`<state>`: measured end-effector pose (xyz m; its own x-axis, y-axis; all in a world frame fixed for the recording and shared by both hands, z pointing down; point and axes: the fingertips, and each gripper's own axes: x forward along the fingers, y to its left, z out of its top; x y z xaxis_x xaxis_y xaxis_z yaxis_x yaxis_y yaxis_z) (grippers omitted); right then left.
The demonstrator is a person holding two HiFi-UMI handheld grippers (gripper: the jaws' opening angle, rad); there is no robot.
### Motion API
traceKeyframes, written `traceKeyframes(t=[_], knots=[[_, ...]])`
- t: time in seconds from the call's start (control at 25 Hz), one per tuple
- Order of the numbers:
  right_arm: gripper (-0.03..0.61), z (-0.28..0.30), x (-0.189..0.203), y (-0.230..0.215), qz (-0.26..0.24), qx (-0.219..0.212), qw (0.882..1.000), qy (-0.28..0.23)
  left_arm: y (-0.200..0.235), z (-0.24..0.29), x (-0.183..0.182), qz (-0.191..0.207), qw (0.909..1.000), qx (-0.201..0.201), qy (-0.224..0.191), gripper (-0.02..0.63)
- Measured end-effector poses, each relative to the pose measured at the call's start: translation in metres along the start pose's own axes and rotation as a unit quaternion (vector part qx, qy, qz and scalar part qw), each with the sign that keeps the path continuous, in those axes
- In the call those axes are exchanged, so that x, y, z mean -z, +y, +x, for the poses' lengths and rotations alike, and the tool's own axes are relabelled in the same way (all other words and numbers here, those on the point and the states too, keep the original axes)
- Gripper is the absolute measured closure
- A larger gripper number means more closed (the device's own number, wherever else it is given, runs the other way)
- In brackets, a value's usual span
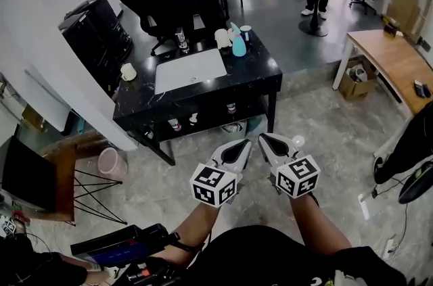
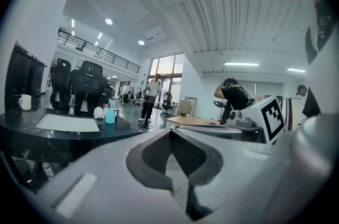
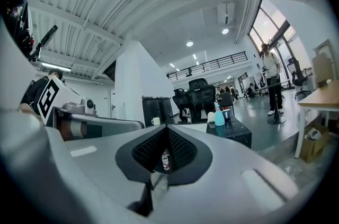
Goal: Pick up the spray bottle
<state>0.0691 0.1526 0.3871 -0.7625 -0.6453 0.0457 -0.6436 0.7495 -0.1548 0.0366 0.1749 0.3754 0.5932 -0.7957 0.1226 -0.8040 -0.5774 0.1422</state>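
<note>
1. Nothing is done yet. The blue spray bottle [image 1: 238, 42] stands at the far side of the black table [image 1: 260, 75], well away from both tongs.
2. The left tongs [image 1: 241, 145] and right tongs [image 1: 266, 141] are closed and hold nothing.
3. Still to do, I think: go closer, open, grab, lift.

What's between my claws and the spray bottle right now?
Head view: only bare floor, then the black table, its near edge and top, before the spray bottle.
</note>
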Motion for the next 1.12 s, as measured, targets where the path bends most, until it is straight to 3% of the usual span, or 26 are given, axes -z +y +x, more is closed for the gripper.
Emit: traceKeyframes(t=[0.24,0.48,0.8,1.12], knots=[[0.552,-0.003,-0.005,-0.025,-0.005,-0.018,1.000,0.000,-0.003,0.026,-0.005,0.006,0.9996,-0.024,-0.011,0.614],[0.552,0.018,0.004,-0.043,0.007,-0.023,1.000,0.008,0.026,0.042,-0.004,-0.002,0.9989,-0.046,-0.009,0.614],[0.552,0.094,0.008,-0.069,0.008,-0.012,1.000,0.024,0.101,0.079,-0.010,-0.019,0.9991,-0.036,-0.010,0.614],[0.552,0.196,-0.008,-0.098,0.008,0.034,0.999,0.020,0.207,0.114,-0.036,-0.016,0.9998,-0.006,-0.012,0.614]])
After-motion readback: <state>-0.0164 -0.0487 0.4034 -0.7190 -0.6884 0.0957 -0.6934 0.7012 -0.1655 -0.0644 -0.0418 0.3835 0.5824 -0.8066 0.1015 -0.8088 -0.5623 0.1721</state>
